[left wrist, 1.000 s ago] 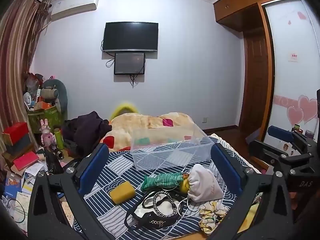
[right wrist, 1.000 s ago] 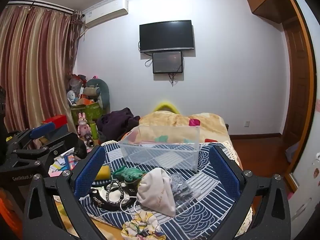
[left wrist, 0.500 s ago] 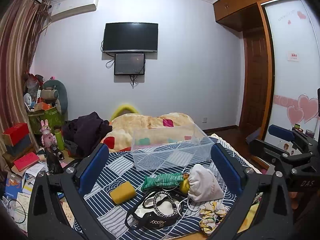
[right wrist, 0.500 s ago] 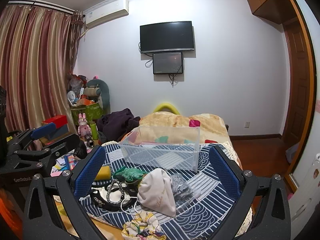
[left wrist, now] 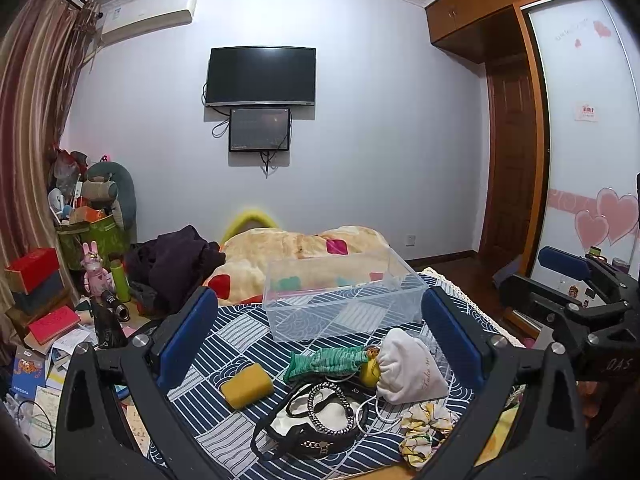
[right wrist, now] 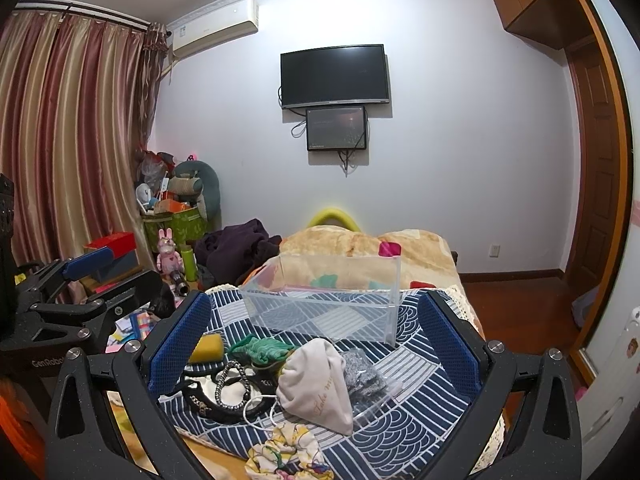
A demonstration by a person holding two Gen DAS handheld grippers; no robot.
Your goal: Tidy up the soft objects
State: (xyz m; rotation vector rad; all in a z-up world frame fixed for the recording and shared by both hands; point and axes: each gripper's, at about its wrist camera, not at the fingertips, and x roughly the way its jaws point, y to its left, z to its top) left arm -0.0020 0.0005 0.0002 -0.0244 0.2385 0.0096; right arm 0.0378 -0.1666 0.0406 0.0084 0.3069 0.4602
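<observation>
We hold both grippers, left (left wrist: 320, 336) and right (right wrist: 314, 334), spread wide and empty above the near edge of the soft pile, pouch (right wrist: 320, 384) just ahead, so the clear bin (right wrist: 324, 308) beyond stays reachable for dropping things in

Soft clutter crowds the bedspread (left wrist: 224, 332) before the clear bin (left wrist: 340, 300), whose open top stands unobstructed.

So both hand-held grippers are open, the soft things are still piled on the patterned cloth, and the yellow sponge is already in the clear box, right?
Not quite. The sponge is not in the clear box, which looks empty in the left wrist view; it lies on the cloth with the other things. Both the left hand-held gripper and the right hand-held gripper are open.
</observation>
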